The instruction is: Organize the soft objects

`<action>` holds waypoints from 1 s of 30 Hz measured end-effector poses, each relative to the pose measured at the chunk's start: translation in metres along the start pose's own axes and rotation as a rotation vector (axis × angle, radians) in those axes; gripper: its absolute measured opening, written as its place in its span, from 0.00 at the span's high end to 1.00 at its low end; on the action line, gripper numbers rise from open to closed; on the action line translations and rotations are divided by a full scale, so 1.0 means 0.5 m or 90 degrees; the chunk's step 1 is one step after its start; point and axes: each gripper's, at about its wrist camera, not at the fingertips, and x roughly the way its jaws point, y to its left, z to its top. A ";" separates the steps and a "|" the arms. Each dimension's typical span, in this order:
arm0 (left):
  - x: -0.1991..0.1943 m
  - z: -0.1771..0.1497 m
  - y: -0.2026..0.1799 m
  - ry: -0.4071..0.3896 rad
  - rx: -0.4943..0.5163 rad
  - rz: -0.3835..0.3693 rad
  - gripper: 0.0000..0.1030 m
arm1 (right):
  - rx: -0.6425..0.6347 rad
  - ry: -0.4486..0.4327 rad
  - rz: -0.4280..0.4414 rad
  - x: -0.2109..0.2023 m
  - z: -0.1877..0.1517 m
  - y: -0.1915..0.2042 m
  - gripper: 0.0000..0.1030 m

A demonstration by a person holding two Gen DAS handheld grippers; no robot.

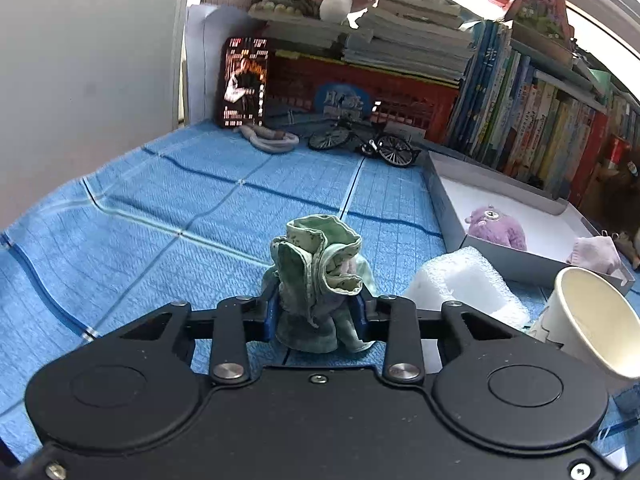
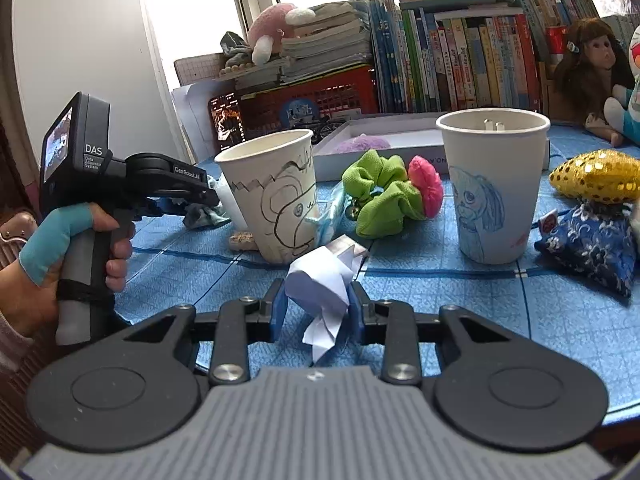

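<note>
The left gripper (image 1: 316, 312) pinches a bunched green cloth (image 1: 320, 272) between its blue pads, and the bundle stands upright, long axis vertical, ruffled open end pointing up and away from the camera over the blue checked tablecloth (image 1: 180, 208). The cloth's lower folds drop behind the gripper body and are cut off from sight. Beside it on the right sits a white foam block (image 1: 468, 280), and a paper cup (image 1: 592, 320) tilts in at the picture's right edge, only partly shown. Toward the far right side of the surface, a shallow white box (image 1: 452, 216) holds a purple plush toy (image 1: 496, 228) and a pale pink cloth (image 1: 596, 254).

From the right wrist, the right gripper (image 2: 318, 312) clamps a crumpled white paper wad (image 2: 320, 284), standing on end, its tail hanging down between the fingers. Ahead stand a cup with black doodles (image 2: 272, 196) and a cup with a blue dog sketch (image 2: 492, 184), with a green scrunchie (image 2: 380, 196) and a pink cushion (image 2: 428, 184) between them. The left hand (image 2: 60, 256) grips the other tool's handle at the picture's left edge; what its jaws hold is hard to make out there.
</note>
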 end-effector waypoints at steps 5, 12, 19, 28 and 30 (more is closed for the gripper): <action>-0.027 0.011 0.001 -0.024 -0.002 0.002 0.68 | -0.006 -0.017 -0.007 -0.011 0.013 -0.004 0.63; -0.066 0.039 0.009 -0.056 -0.009 0.002 0.68 | -0.011 -0.055 -0.019 -0.039 0.040 -0.013 0.63; -0.105 0.062 0.000 -0.077 0.000 -0.016 0.68 | -0.019 -0.096 -0.024 -0.070 0.068 -0.018 0.63; -0.154 0.086 -0.057 -0.096 0.036 -0.068 0.68 | -0.023 -0.126 -0.044 -0.087 0.107 -0.034 0.63; -0.159 0.093 -0.072 -0.095 0.040 -0.082 0.68 | -0.020 -0.134 -0.051 -0.091 0.122 -0.040 0.63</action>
